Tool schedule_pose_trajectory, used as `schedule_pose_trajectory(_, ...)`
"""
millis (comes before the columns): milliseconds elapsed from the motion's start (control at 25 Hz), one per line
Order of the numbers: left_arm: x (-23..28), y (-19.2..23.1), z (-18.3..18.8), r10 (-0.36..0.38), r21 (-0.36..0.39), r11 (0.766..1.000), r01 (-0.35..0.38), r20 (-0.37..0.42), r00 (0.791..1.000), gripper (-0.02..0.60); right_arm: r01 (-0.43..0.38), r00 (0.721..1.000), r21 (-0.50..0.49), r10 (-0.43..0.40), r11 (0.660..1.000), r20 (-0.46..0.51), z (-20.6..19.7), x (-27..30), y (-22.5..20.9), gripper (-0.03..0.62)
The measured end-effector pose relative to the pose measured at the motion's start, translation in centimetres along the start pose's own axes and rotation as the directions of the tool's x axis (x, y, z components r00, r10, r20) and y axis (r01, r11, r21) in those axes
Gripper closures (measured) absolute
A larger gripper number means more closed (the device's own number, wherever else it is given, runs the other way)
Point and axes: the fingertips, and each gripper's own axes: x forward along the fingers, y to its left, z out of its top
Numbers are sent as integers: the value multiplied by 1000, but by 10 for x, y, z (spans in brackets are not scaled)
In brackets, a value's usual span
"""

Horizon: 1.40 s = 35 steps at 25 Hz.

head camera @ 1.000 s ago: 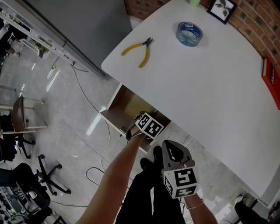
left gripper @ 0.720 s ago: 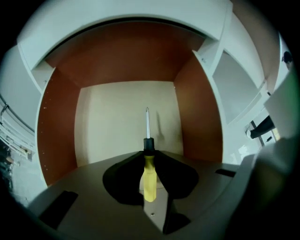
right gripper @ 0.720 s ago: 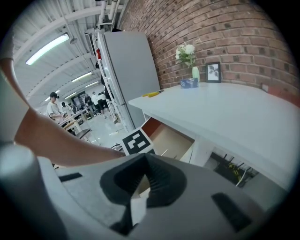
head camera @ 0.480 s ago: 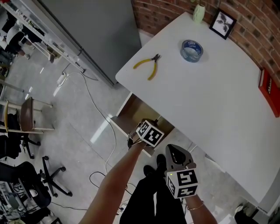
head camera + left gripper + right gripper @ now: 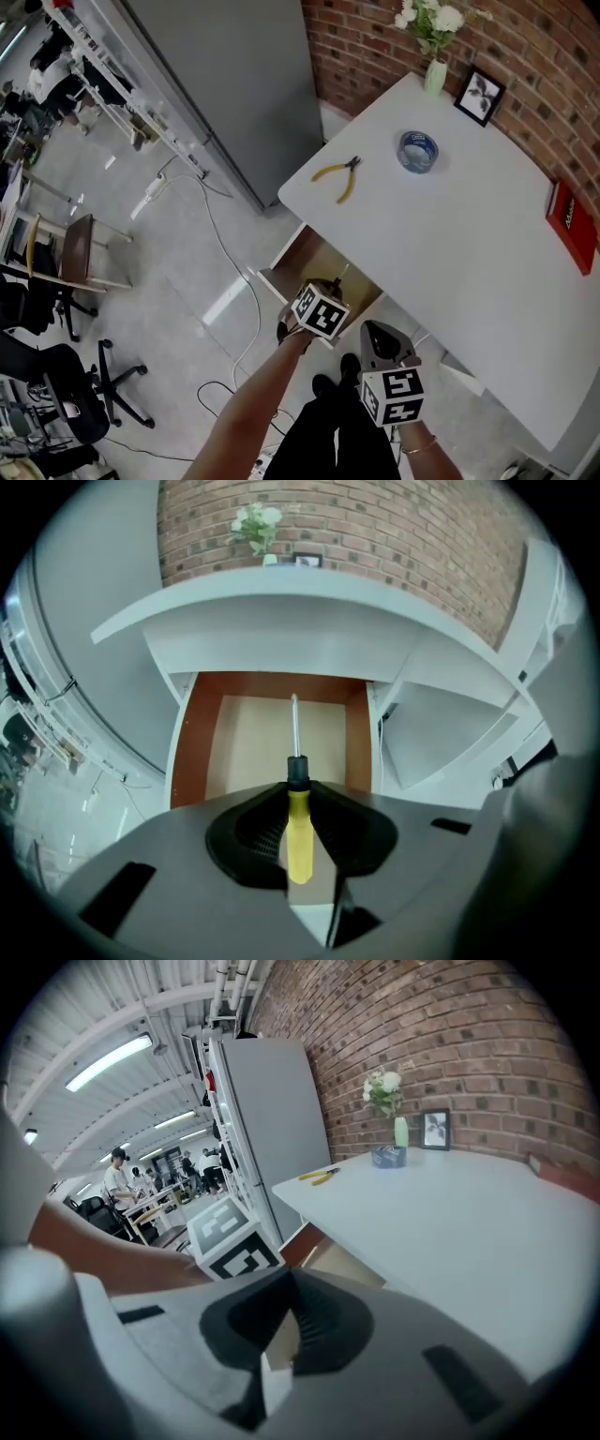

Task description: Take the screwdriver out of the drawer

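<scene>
The screwdriver (image 5: 297, 829), with a yellow handle, black collar and thin metal shaft, is clamped in my left gripper (image 5: 298, 794); its shaft points at the open drawer (image 5: 272, 738) below. The wooden drawer holds nothing in the left gripper view. In the head view the left gripper's marker cube (image 5: 319, 312) hangs over the front of the drawer (image 5: 314, 265) and hides the screwdriver. My right gripper (image 5: 381, 339) sits just to its right, nearer my body. In the right gripper view its pads (image 5: 314, 1321) meet at the tip with nothing between them.
The white table (image 5: 469, 244) above the drawer carries yellow pliers (image 5: 339, 175), a roll of blue tape (image 5: 417, 152), a vase of flowers (image 5: 433, 66), a picture frame (image 5: 481, 94) and a red book (image 5: 570, 225). A grey cabinet (image 5: 234, 84) stands at the left, with a cable (image 5: 225, 272) and chairs on the floor.
Both grippers have risen, the left one more, lifting the screwdriver up from the drawer. The head view now takes in more of the table and the brick wall.
</scene>
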Motion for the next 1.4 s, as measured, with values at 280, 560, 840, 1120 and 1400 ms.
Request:
schedule_pose_trajectory(280, -59, 7, 5, 36, -74, 997, -29, 89, 995, 515, -27, 999, -27, 27, 999, 18, 23, -8, 15, 592)
schedule_pose_trajectory(560, -125, 20, 15, 83, -167, 985, -49, 205, 975, 515, -65, 998, -50, 66, 997, 22, 40, -15, 34, 592)
schedule_pose_trajectory(840, -190, 31, 22, 148, -233, 969, -79, 296, 944, 515, -89, 995, -76, 92, 993, 37, 63, -24, 52, 592)
schedule_pose_trajectory(1120, -247, 37, 15, 219, -280, 952, -121, 354, 909, 515, -113, 991, -90, 118, 990, 60, 82, -33, 68, 592)
schedule_pose_trajectory(1400, -299, 46, -1, 319, -331, 925, -189, 403, 858, 515, -134, 987, -136, 145, 982, 72, 95, -39, 83, 592)
